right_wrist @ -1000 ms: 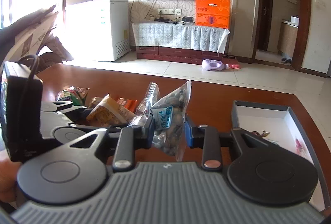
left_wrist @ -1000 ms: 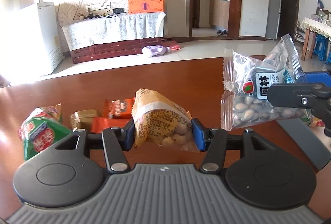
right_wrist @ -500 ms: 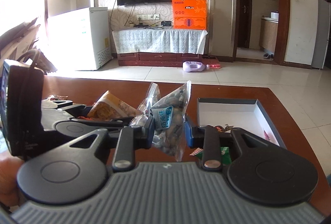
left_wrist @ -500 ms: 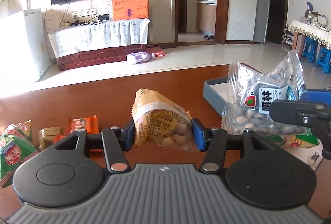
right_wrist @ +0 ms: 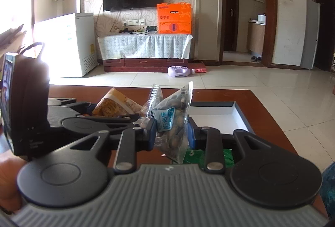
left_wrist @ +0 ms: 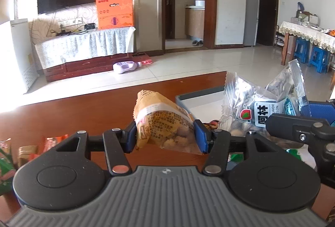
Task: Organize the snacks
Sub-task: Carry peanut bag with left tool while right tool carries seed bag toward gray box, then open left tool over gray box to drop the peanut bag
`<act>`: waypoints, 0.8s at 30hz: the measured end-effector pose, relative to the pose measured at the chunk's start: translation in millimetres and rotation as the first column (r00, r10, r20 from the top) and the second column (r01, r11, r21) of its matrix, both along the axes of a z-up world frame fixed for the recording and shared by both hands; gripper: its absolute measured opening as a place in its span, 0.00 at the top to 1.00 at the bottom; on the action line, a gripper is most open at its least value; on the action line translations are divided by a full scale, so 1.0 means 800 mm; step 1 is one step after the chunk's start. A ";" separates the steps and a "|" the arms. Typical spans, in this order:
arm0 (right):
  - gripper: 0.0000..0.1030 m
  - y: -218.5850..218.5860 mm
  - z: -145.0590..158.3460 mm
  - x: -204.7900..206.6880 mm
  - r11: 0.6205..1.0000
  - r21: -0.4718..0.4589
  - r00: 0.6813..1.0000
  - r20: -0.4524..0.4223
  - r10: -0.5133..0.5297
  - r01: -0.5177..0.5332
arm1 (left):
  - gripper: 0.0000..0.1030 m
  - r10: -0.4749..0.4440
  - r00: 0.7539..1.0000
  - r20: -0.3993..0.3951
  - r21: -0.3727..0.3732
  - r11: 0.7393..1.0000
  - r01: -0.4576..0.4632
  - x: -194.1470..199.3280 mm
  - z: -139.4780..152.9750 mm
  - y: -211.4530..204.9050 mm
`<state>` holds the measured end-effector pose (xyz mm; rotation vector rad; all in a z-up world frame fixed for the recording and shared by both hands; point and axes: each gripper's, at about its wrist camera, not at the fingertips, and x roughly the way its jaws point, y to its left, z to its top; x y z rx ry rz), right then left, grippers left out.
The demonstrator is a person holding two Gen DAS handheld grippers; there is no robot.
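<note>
You have a snack in each tool, and both are carried clear of the table (left_wrist: 88,114) so they can go into the grey box (right_wrist: 240,116) without dragging over the packets lying loose. Your left gripper (left_wrist: 165,136) is clamped on the yellow snack packet (left_wrist: 163,122): its blue pads (left_wrist: 200,136) press the packet's lower half from both sides, so the crimped top stands up and leans left of the fingers. Your right gripper (right_wrist: 171,134) is closed on the clear bag of seeds (right_wrist: 173,120), pinched edge-on across its middle, so the bag stands upright with its sealed ends above and below the fingers.

From the left wrist camera, the box's near corner sits just beyond and to the right of the yellow packet, with the right tool and its seed bag between you and the box's interior. From the right wrist camera, the box lies ahead and to the right of the fingers, and a green packet (right_wrist: 194,156) shows below them; whether it lies inside the box I cannot tell.

Both tools are held roughly level, fingers pointing forward across the table, side by side and close. I judge the seed bag is nearer its drop; the left tool likely needs to wait or steer round it. More small packets (left_wrist: 52,141) lie on the table to the left of your left gripper.
</note>
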<state>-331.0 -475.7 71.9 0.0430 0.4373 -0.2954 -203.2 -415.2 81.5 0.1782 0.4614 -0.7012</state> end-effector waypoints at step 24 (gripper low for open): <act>0.68 -0.061 -0.015 -0.025 0.995 0.017 0.994 -0.022 -0.103 0.103 | 0.41 -0.109 0.994 -0.012 -0.001 0.994 0.109 0.015 -0.025 -0.136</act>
